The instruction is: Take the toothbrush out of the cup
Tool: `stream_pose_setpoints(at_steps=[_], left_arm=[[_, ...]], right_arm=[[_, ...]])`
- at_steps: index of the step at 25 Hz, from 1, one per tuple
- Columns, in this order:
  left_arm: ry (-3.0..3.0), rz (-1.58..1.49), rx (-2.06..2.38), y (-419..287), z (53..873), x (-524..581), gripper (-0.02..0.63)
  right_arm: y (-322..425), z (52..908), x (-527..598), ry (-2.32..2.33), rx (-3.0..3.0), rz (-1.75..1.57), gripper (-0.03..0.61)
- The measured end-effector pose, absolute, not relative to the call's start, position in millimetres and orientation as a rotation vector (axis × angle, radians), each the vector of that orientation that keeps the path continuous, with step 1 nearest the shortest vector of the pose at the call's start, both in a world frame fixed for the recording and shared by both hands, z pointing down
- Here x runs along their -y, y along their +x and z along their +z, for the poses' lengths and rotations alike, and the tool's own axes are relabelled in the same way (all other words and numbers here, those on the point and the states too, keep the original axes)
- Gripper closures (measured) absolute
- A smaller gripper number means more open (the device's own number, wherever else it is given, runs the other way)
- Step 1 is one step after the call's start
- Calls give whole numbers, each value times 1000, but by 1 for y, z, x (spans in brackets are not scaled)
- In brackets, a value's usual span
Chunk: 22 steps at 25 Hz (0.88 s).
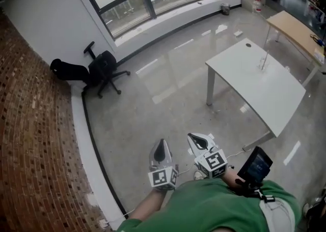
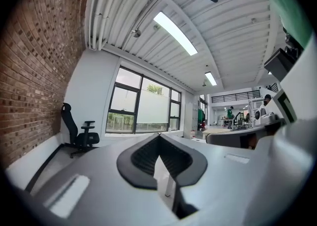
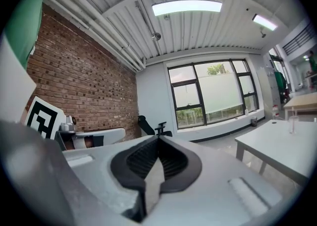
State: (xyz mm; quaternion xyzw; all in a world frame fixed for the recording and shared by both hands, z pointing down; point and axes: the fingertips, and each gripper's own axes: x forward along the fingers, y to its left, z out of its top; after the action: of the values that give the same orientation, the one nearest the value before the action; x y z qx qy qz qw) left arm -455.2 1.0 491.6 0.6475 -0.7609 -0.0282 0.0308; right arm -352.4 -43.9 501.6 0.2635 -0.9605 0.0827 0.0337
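A clear cup (image 1: 263, 63) with a thin toothbrush standing in it sits on the white table (image 1: 254, 91) at the right, far from both grippers. In the right gripper view the cup (image 3: 293, 123) shows small at the right edge, on the table (image 3: 277, 150). My left gripper (image 1: 162, 142) and right gripper (image 1: 192, 137) are held close to the body over bare floor, side by side. In their own views, the left gripper (image 2: 159, 136) and the right gripper (image 3: 158, 138) each have jaws meeting at the tips, with nothing between them.
A black office chair (image 1: 104, 68) stands by the windows at the back left. A brick wall (image 1: 35, 124) runs along the left. A wooden table (image 1: 295, 30) stands behind the white one. Grey floor (image 1: 163, 98) lies between me and the table.
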Motion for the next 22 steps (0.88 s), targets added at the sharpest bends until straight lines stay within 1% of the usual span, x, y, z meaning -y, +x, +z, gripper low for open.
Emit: stream_pose_setpoints(at_steps=[14,22], left_arm=[[2330,-31,1991,-382,498,130,607],[2485,-31,1749,-357,504,192,607]], right_arm=[[-266,510,142,1301,2784,323,575],[-244,515,187,1547,2642,332,575]])
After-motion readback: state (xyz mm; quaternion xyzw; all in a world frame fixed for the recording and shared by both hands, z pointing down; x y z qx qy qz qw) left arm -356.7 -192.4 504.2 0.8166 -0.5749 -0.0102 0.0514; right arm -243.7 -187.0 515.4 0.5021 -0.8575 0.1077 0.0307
